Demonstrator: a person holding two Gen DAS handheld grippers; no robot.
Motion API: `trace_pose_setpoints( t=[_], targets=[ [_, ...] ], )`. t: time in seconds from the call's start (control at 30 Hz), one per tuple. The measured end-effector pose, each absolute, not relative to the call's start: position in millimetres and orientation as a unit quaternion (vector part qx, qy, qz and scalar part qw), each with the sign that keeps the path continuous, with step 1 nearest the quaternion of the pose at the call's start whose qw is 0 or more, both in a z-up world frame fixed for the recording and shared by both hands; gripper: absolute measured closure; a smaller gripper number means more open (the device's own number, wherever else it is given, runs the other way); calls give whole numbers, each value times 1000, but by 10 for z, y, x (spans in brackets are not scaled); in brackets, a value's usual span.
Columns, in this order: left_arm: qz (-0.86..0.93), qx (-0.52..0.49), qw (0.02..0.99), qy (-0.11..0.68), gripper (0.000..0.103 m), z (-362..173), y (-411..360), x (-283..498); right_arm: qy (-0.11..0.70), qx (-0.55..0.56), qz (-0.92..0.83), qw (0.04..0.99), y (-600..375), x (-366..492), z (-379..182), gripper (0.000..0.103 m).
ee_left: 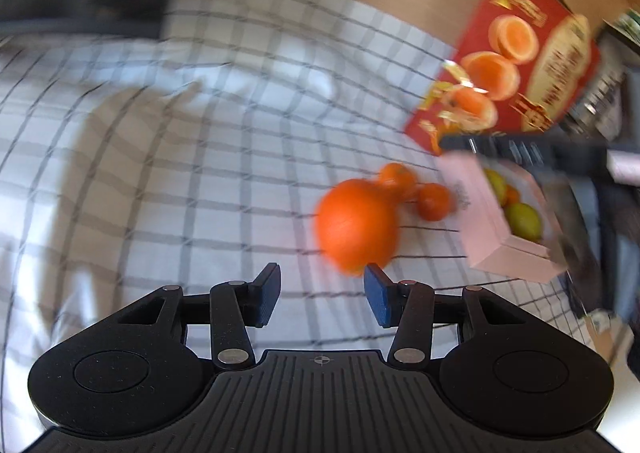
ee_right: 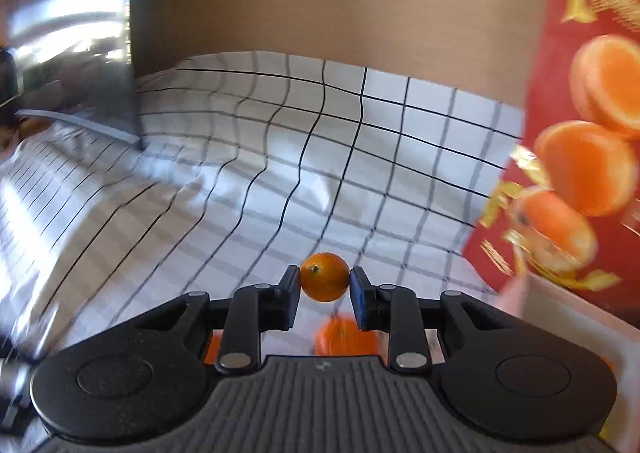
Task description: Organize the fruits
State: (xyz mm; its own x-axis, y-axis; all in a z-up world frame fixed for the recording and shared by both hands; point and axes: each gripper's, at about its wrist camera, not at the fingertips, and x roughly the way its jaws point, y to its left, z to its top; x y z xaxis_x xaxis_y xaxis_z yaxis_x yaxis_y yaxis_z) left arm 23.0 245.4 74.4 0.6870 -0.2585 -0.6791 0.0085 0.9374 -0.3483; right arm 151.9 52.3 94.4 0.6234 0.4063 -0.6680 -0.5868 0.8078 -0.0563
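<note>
In the left wrist view a large orange (ee_left: pixel 356 225) lies blurred on the checked cloth (ee_left: pixel 200 173), just beyond my left gripper's right fingertip. My left gripper (ee_left: pixel 322 293) is open with nothing between its blue pads. Two small oranges (ee_left: pixel 434 201) sit behind the large one, next to a pink box (ee_left: pixel 488 225) that holds green lemons (ee_left: pixel 524 219). In the right wrist view my right gripper (ee_right: pixel 325 287) is shut on a small orange (ee_right: pixel 325 276), held above the cloth. Another orange (ee_right: pixel 346 337) shows blurred below the fingers.
A red carton printed with orange halves (ee_left: pixel 508 53) stands behind the pink box and fills the right edge of the right wrist view (ee_right: pixel 580 133). A dark blurred bar (ee_left: pixel 520 151) crosses above the pink box. A tan wall (ee_right: pixel 320 5) rises behind the cloth.
</note>
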Motion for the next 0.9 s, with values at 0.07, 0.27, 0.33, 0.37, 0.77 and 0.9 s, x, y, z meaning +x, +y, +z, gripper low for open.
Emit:
trace_pose_setpoints(
  t=[0.07,0.27,0.33,0.37,0.77,0.9],
  targets=[
    [-98,-136,909,381,52,826,2303,346,334,-132,273,892,263,1274,958,77],
    [-162,-31,914,371,52,1018,1861,757,378,-100,217,895,-490,779,692,77],
    [-171,2,915,366,52,1065,1725,924,396,-86,197,893,-691,657,540,77],
    [-177,18,913,366,52,1081,1645,1032,405,-76,188,891,-775,620,471,77],
    [-182,105,864,457,52,633,1233,2016,416,-29,137,899,-1213,362,217,77],
    [-196,88,850,482,50,527,1257,2098,412,-36,141,899,-1205,314,202,73]
  ],
)
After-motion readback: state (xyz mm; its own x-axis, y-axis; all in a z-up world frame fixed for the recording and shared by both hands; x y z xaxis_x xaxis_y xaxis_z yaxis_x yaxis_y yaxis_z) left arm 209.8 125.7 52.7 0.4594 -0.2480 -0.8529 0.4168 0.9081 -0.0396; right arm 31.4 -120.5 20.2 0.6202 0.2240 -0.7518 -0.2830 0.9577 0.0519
